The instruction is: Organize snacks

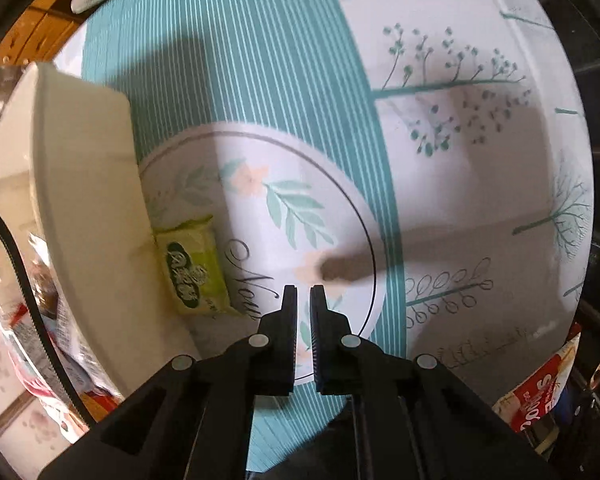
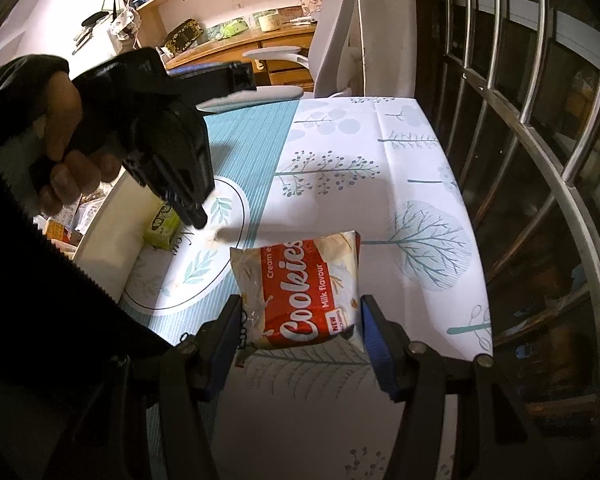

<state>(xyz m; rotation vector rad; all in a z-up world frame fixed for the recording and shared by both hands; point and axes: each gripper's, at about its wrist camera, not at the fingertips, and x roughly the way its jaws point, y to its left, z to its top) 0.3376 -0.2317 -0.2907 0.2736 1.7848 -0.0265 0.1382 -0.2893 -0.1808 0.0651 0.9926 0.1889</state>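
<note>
My right gripper (image 2: pixel 302 300) is shut on a red and white cookies packet (image 2: pixel 300 292), its blue pads pressing both sides, a little above the tree-print tablecloth (image 2: pixel 380 152). The same packet's corner (image 1: pixel 540 396) shows at the lower right of the left wrist view. My left gripper (image 1: pixel 304 292) is shut with nothing between its fingers, pointing steeply down over the round leaf print. It also appears in the right wrist view, the left gripper (image 2: pixel 196 220) held by a hand. A green snack packet (image 1: pixel 194 268) (image 2: pixel 164 224) lies on the cloth against a cream container (image 1: pixel 84 200) (image 2: pixel 108 236), left of the left gripper.
Several snack packets (image 1: pixel 40 320) sit inside the cream container at the left. A metal window railing (image 2: pixel 540 120) runs along the table's right side. A white office chair (image 2: pixel 328 40) and a wooden desk (image 2: pixel 240 44) with shelves stand beyond the far edge.
</note>
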